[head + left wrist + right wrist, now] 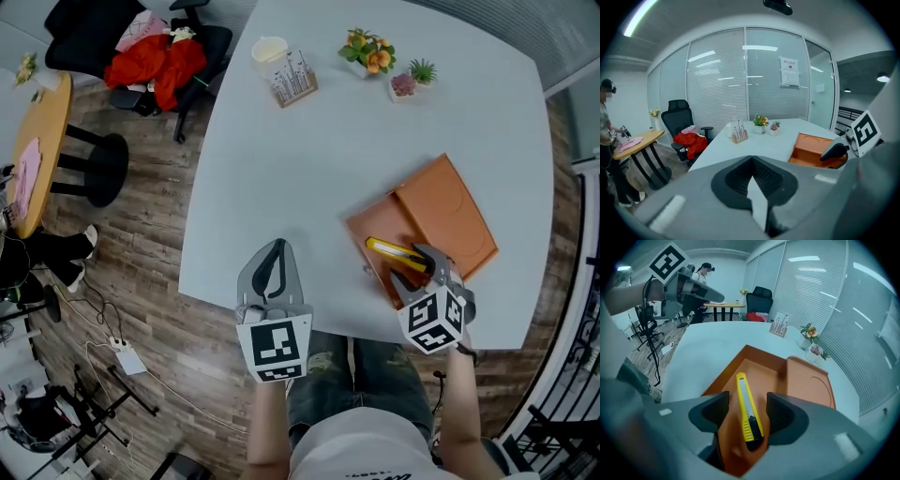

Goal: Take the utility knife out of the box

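An open orange box (pixel 375 228) lies near the white table's front right corner, with its lid (pixel 448 214) beside it on the far side. A yellow utility knife (pixel 392 253) lies flat in the box. In the right gripper view the knife (pixel 746 401) runs lengthwise between my right gripper's jaws, with a gap on each side. My right gripper (pixel 418 268) is open and lowered into the box's near end (pixel 759 367). My left gripper (pixel 276 267) hovers over the table's front edge, left of the box, shut and empty.
At the table's far end stand a pale cup (pixel 269 49), a card holder (pixel 292 81) and two small potted plants (pixel 367 52). An office chair with red clothes (pixel 155 58) and a round wooden table (pixel 37 150) stand on the floor at the left. A person (pixel 606 136) is beside that table.
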`<state>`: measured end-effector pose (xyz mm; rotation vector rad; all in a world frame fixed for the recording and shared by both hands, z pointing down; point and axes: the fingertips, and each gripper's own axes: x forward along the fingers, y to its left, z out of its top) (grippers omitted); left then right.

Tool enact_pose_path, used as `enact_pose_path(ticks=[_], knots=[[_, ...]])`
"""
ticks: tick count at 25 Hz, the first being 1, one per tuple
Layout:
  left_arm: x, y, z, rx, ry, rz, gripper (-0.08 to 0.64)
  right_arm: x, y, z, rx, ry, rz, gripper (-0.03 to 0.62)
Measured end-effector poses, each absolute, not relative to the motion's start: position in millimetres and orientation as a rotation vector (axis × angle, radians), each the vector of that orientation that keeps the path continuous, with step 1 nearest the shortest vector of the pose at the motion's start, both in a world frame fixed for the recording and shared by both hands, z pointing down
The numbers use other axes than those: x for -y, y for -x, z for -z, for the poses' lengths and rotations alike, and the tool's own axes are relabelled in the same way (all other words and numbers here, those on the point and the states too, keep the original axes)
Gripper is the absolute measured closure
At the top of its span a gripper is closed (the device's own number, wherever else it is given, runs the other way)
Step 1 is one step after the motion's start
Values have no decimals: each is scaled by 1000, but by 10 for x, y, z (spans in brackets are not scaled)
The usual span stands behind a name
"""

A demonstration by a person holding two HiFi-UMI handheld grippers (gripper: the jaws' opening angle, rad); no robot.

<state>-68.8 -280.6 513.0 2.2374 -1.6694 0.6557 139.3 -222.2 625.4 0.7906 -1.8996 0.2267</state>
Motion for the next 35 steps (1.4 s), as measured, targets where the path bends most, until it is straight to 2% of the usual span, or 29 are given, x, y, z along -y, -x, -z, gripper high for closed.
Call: enact_pose_path(ticks=[3, 23, 29, 32, 35], knots=[[2808, 702, -5181, 1665, -2227, -661, 558, 2203, -1392, -6345, 1857, -746, -218, 332], [2811, 868, -5350, 1669, -2163, -677, 558, 2141, -1461, -6724, 1545, -519, -262, 356], [2806, 901, -5368, 1667, -2154, -674, 558, 2098, -1419, -6749, 1489, -448, -337, 402], [2796, 918, -5371, 1668, -2150, -673, 558, 2059, -1387, -6757, 1484, -402, -364, 453], [2795, 936, -5374, 1671, -2146, -669, 558, 2061, -1384, -6756, 1490, -408, -360, 449]])
